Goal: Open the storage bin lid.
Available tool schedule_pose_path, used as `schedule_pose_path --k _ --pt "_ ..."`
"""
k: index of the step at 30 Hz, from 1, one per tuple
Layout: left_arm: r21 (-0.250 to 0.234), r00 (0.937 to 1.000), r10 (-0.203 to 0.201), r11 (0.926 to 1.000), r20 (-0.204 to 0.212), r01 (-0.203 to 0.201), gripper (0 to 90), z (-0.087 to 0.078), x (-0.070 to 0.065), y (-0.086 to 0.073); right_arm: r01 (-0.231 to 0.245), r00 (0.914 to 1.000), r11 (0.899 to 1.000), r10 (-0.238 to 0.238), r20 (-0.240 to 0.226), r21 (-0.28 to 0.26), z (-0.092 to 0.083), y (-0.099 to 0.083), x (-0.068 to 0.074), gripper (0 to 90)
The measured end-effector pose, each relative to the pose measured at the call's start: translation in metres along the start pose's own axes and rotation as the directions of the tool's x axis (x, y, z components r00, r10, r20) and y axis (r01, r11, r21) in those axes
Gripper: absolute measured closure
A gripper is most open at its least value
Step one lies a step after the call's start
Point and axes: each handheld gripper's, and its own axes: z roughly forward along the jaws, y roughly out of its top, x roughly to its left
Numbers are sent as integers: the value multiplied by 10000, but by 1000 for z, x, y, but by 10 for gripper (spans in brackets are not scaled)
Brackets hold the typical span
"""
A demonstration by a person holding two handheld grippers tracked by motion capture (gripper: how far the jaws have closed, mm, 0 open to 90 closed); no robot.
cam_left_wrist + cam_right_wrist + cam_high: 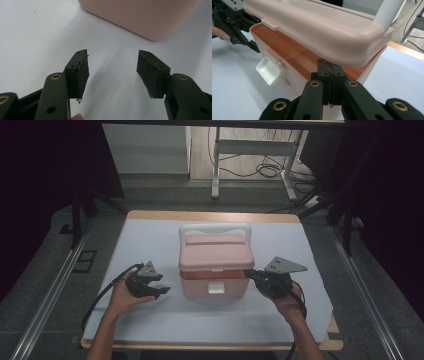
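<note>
The pink box (pixel 214 270) sits in the middle of the table (pixel 150 320). The right gripper (pixel 251 273), shut tight, pokes under the lid's right edge. The left gripper (pixel 161 285) waits wide and empty, just left of the box.

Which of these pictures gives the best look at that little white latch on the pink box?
The right gripper view: the latch is close and sharp, flipped outward from the box front under the raised lid. The high view shows it as a small white patch. The left gripper view shows a lower corner of the box.
</note>
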Motion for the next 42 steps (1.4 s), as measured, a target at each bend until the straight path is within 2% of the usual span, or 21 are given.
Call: schedule_pose_path --k 13,16,18,20,24,27,32,36,42 --pt "-301 9999 85 9995 112 -81 425 1 -2 -2 232 9996 9997 -231 169 -65 -9 25 -4 892" --pt "-365 10000 74 9993 19 -74 436 1 -4 -1 298 9994 9995 -297 193 -63 -10 30 -5 892" --pt "-658 10000 48 9978 -17 -49 516 -4 -5 -1 318 9993 9995 -317 203 -69 -10 33 -6 892" --pt "-903 9999 -85 9959 66 90 648 -9 -8 0 319 9993 9995 -318 193 -65 -11 34 -6 892" --pt "-1376 9997 80 9905 232 -47 807 -27 -19 8 290 9994 9996 -289 176 -62 -10 34 -7 892" --pt "-1948 9984 247 9807 516 -142 872 -39 -30 16 268 9995 9996 -267 174 -57 -10 35 -8 892" --pt "-2433 9953 611 9691 757 -410 895 -54 -51 31 274 9995 9996 -273 175 -55 -10 34 -7 892" --pt "-2783 9902 691 9599 1216 -328 897 -58 -62 42 257 9995 9997 -256 164 -52 -10 33 -8 892" --pt "-2797 9857 917 9588 1415 -490 898 -51 -79 56 258 9995 9997 -258 155 -39 -10 33 -8 892"
